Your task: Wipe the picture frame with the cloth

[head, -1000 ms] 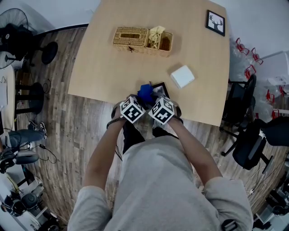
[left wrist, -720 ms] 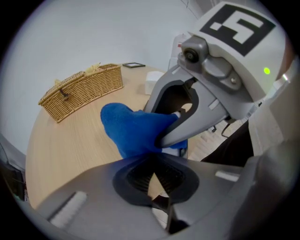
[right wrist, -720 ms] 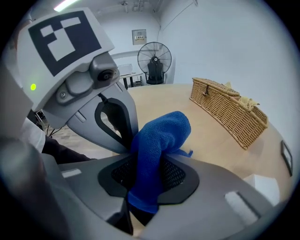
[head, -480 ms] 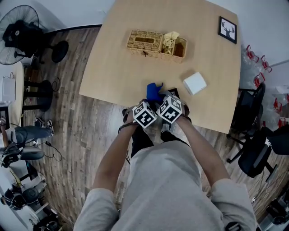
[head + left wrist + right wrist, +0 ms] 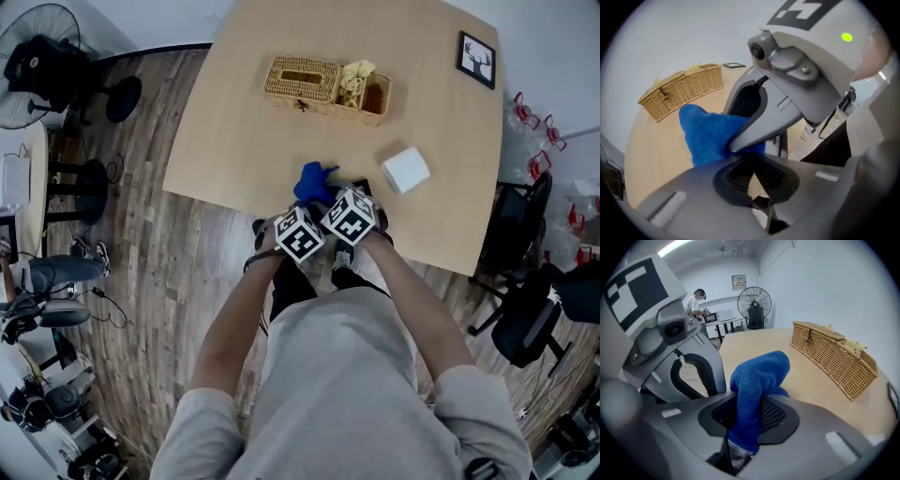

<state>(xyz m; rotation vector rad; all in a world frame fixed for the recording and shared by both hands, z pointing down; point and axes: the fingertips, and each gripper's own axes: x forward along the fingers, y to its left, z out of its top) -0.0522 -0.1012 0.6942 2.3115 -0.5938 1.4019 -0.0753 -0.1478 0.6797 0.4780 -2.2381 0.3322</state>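
My two grippers are pressed close together at the table's near edge, their marker cubes side by side in the head view. My right gripper is shut on a blue cloth, which bunches up beyond the jaws. My left gripper is shut on the thin dark edge of a black picture frame. Only one corner of that frame shows past the right cube. The cloth lies against the frame, between both grippers.
A wicker basket stands on the far middle of the wooden table. A white box lies to the right of the grippers. A second framed deer picture sits at the far right corner. Office chairs stand to the right.
The head view has shifted. The cloth has slid a little to the left and farther over the frame, and less of the frame shows now. Both grippers stay together.
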